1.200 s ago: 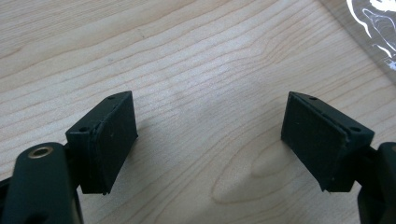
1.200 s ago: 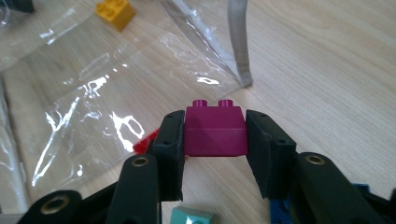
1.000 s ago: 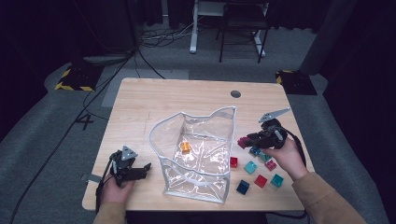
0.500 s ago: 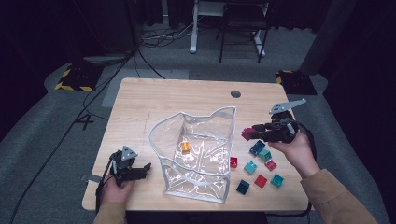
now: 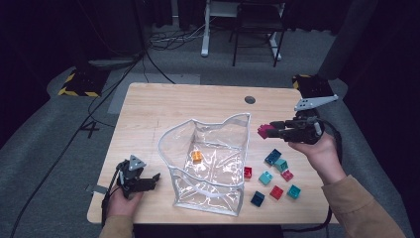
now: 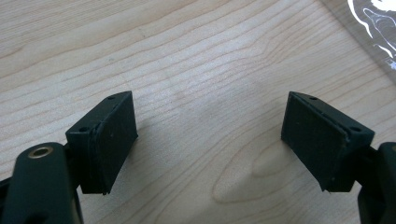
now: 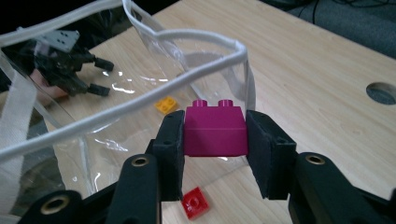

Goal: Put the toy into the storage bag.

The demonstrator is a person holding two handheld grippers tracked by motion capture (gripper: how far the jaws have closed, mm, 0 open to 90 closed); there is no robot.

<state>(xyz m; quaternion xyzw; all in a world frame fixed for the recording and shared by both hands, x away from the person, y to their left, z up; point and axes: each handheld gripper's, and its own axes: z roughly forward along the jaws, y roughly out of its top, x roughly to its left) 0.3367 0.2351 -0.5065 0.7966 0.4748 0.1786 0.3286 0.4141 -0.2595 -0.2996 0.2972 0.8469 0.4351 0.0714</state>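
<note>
The clear plastic bag [image 5: 208,163] stands open near the middle of the table [image 5: 163,109], and its glossy walls blur what lies behind them; in the right gripper view the left gripper [image 7: 70,70] is seen only through the film. One orange brick [image 5: 197,156] lies inside the bag. The right gripper [image 5: 270,131] hangs above the table just right of the bag's rim, its fingers clamped on one magenta brick [image 7: 215,130], studs up. Seven loose bricks lie on the table right of the bag: two red, three teal, one dark blue and one pink [image 5: 287,175]. Left of the bag, the left gripper [image 6: 210,135] rests low with fingers wide apart and nothing between them.
</note>
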